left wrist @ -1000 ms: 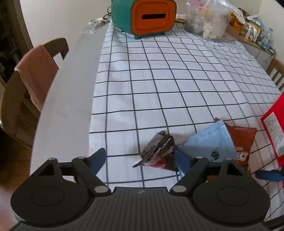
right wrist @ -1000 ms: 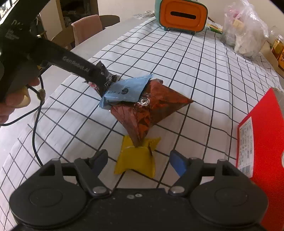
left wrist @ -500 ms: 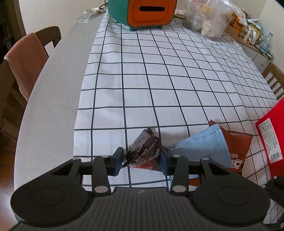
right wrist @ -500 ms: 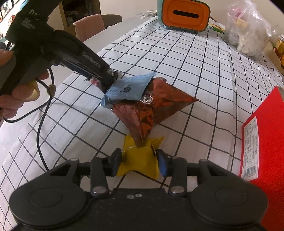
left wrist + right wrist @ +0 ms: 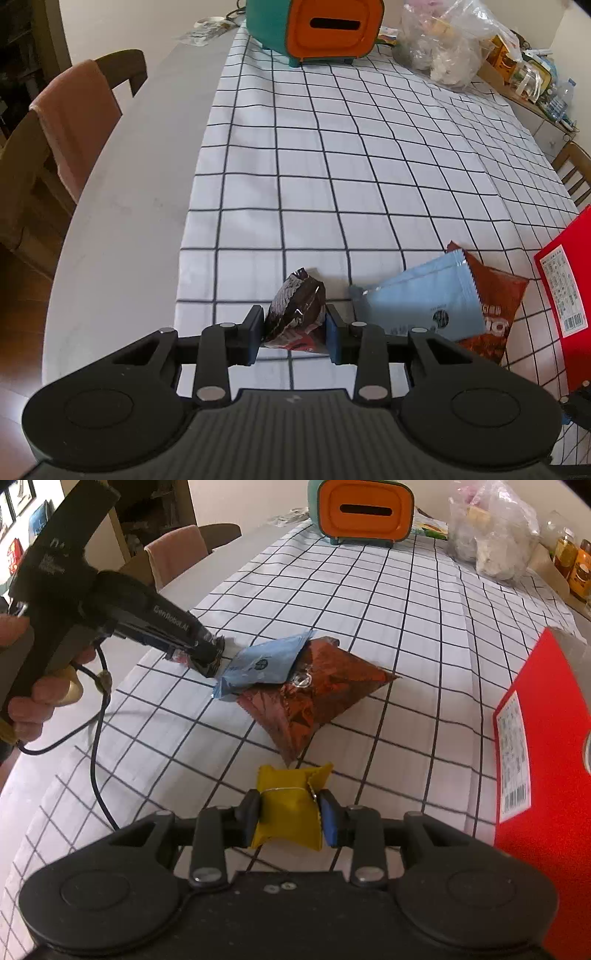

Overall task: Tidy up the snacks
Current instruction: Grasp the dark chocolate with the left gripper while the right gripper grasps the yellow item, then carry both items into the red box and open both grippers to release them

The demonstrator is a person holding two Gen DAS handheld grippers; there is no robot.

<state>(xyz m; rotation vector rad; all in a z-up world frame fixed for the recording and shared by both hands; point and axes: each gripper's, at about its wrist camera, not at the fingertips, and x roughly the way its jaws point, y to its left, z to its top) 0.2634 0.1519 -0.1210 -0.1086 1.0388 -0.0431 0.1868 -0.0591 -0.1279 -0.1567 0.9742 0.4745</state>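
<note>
Yellow pkt (image 5: 287,814): bottom centre, pinched tight by right gripper (image 5: 289,818).
Dark pkt (image 5: 295,314): left gripper (image 5: 294,334) jaws closing, pads pressing it.
Cloth (image 5: 369,166): checked.

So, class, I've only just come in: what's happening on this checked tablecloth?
A person is sorting snacks with a hand-held gripper in each hand. The left gripper is closing on a dark brown snack packet, its pads already against both sides. The right gripper is shut on a small yellow packet. Both packets look to be still at the tablecloth. A light blue packet lies overlapping a reddish-brown bag between them, and a red box stands on the right.
</note>
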